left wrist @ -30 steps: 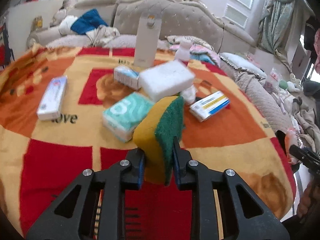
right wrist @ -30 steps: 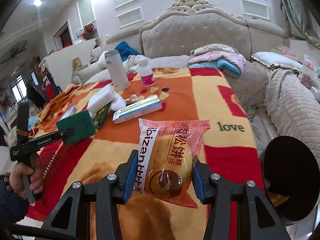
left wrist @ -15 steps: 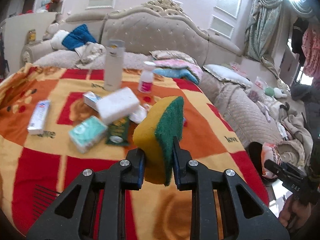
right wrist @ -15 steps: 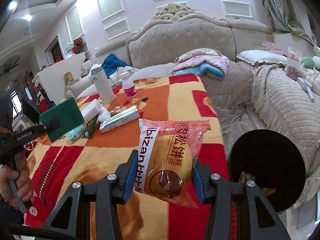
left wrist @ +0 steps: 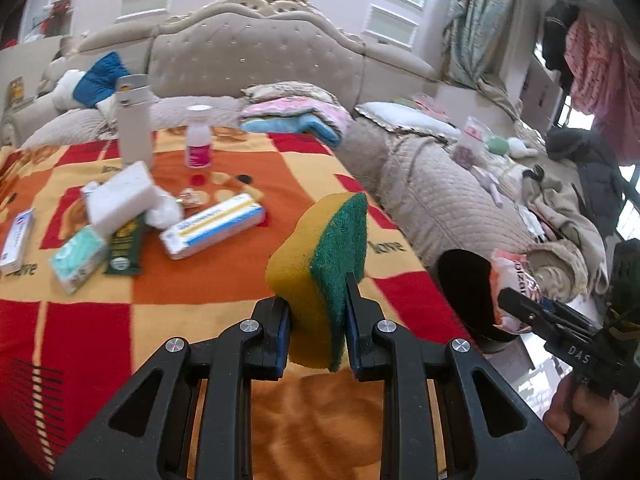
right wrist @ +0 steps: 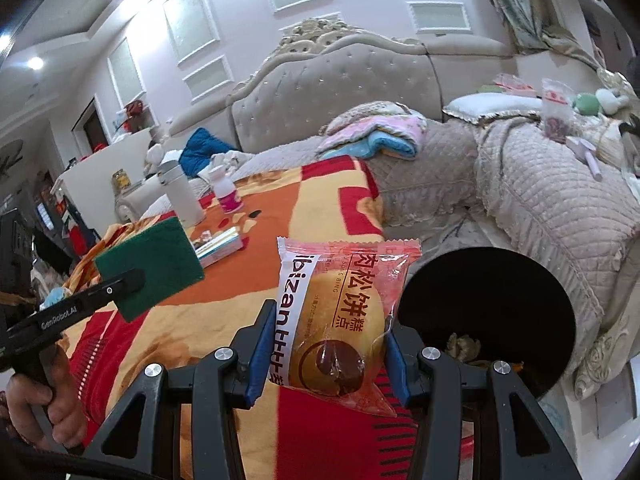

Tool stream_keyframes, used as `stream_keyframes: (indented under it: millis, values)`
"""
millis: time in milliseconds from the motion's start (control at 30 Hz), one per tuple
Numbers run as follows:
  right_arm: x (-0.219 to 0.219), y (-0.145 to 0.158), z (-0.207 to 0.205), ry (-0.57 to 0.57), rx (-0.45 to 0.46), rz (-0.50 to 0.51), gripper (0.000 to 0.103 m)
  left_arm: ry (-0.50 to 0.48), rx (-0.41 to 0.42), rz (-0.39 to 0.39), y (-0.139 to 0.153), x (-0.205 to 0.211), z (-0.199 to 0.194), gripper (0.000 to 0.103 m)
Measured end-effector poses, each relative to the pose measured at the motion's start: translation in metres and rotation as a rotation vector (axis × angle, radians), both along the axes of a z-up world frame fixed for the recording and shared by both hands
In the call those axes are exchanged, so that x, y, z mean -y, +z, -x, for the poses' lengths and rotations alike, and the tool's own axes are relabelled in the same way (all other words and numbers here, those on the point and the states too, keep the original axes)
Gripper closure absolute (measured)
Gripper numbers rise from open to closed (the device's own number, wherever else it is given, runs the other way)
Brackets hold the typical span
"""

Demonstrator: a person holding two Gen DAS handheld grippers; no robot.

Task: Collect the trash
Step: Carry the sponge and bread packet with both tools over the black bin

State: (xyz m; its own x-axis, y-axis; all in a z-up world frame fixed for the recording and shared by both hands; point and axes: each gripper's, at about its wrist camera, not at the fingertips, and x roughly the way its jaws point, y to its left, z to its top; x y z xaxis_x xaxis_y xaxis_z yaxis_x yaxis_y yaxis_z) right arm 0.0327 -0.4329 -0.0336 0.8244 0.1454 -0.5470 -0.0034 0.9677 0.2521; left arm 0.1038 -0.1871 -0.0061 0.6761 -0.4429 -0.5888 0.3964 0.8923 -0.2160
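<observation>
Black bin (right wrist: 484, 312) beside the blanket (right wrist: 280, 216) is the drop: right gripper (right wrist: 324, 354), clamping the snack packet (right wrist: 336, 320), should clear its rim before release; left gripper (left wrist: 318, 320) pinches the sponge (left wrist: 320, 264) short of it.

Tufted headboard (left wrist: 256, 60), folded blankets (left wrist: 296, 114), curtain (left wrist: 476, 28)

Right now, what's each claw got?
Left claw shut on sponge. Right claw shut on snack packet. Black bin beside it, nothing blocking.
</observation>
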Motion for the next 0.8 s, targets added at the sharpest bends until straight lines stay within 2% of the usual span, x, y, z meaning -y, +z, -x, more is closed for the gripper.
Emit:
stream_keyframes:
  millis: [233, 533, 800]
  values:
    - [0.026, -0.002, 0.016, -0.054, 0.000, -0.005, 0.056, -0.086, -0.008, -0.026, -0.003, 0.051, 0.000, 0.083]
    - [0.071, -0.001, 0.032, -0.227, 0.001, 0.006, 0.056, -0.177, 0.007, -0.069, -0.005, 0.109, -0.002, 0.082]
    - [0.083, -0.008, 0.022, -0.290, -0.031, 0.043, 0.056, -0.220, -0.007, -0.092, -0.015, 0.141, -0.013, 0.082]
